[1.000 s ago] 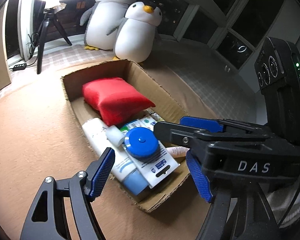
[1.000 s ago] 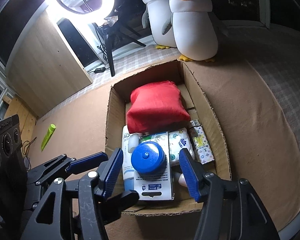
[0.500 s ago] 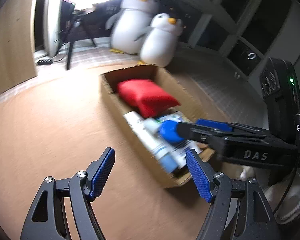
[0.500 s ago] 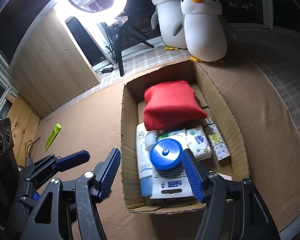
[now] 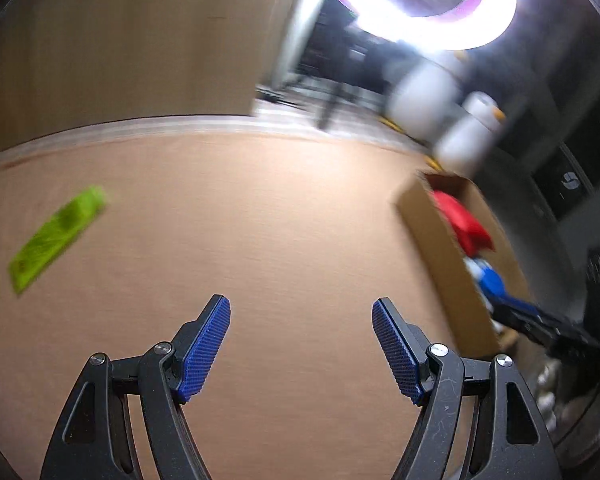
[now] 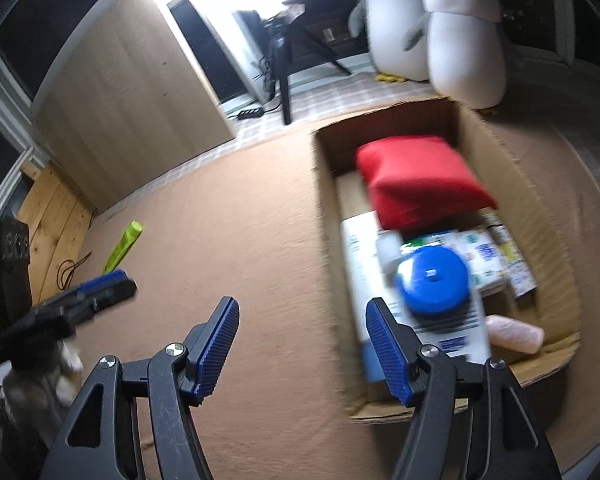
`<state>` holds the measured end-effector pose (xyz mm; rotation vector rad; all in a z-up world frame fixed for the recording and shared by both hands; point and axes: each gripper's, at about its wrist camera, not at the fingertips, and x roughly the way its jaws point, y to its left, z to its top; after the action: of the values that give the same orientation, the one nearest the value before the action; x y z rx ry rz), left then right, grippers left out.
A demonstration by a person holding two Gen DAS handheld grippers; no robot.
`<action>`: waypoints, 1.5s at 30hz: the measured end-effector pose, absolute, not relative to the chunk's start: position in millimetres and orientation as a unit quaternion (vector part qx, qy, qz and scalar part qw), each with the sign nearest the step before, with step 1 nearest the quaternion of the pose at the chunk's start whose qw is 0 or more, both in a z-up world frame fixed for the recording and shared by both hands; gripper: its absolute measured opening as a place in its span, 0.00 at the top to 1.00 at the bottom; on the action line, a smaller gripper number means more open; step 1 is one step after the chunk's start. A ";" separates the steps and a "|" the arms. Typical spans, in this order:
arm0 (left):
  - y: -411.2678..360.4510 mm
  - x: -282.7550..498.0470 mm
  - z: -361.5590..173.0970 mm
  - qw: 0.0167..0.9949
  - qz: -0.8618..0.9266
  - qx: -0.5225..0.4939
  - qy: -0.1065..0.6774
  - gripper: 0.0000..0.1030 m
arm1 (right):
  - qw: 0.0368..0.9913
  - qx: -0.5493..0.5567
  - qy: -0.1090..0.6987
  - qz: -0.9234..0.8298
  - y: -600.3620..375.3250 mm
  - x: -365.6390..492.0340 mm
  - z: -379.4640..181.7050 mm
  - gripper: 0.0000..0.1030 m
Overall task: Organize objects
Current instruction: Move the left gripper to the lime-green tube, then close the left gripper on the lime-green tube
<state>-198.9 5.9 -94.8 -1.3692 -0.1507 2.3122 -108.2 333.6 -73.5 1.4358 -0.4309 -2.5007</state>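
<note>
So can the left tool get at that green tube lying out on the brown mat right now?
Probably yes. The left tool is open and empty, and the green tube lies alone on the brown mat with nothing around it. The cardboard box sits off to the other side, out of the way.

A home room: plush penguins (image 6: 466,36), ring light (image 5: 436,4) on tripod, brown carpet (image 6: 240,240), wooden cabinet (image 6: 124,92).

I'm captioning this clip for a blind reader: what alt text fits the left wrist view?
The open, empty left gripper hangs over bare brown carpet, with a blurred green tube lying far left. At right stands a cardboard box holding a red pouch, under a bright ring light.
</note>
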 end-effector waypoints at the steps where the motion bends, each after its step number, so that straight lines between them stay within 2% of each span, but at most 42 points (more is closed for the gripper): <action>1: -5.1 -204.3 -95.6 0.214 0.839 -0.496 -0.062 0.26 | 0.115 0.492 -0.147 -0.850 328.0 -108.7 -74.0 0.40; 11: -131.5 -286.4 -123.9 0.101 0.852 -0.499 -0.124 0.26 | 0.123 0.515 -0.152 -0.835 288.9 -111.7 -82.4 0.39; 20: -175.2 -344.1 -149.8 0.066 0.849 -0.502 -0.148 0.26 | 0.116 0.532 -0.150 -0.826 274.2 -109.4 -91.3 0.39; 27: -184.5 -373.1 -168.4 0.073 0.836 -0.518 -0.168 0.27 | 0.101 0.538 -0.156 -0.822 279.8 -107.4 -95.4 0.39; 31: -182.3 -382.3 -183.1 0.093 0.819 -0.534 -0.187 0.34 | 0.093 0.541 -0.159 -0.820 284.6 -107.5 -97.7 0.39; 37: -161.7 -377.4 -186.3 0.118 0.820 -0.535 -0.166 0.38 | 0.089 0.545 -0.161 -0.818 289.2 -109.9 -98.5 0.39; 45: -111.6 -333.7 -184.9 0.162 0.817 -0.538 -0.134 0.38 | 0.102 0.547 -0.162 -0.815 283.5 -116.5 -99.9 0.39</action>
<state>-333.7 -111.6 -184.9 -1.5349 -0.3814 2.3305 -116.5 283.5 -99.9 1.6148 -0.4775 -2.4056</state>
